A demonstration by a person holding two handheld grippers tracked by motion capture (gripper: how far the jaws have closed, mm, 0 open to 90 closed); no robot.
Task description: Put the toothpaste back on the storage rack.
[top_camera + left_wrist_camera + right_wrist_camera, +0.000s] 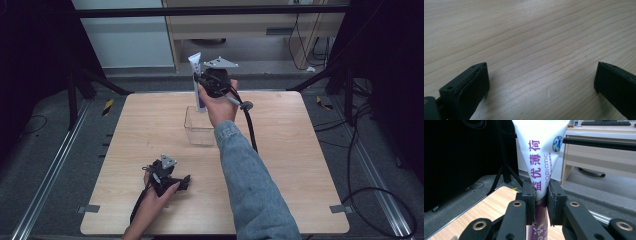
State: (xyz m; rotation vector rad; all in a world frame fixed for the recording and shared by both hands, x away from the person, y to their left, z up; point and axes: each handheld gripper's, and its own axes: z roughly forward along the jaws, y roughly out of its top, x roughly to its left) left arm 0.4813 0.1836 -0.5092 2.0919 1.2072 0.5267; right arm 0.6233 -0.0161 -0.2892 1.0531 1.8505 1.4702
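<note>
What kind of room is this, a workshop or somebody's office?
Probably a lab or office set up for recording. A bare wooden table stands inside a black metal frame, cables trail over grey carpet, and an office desk sits behind.
</note>
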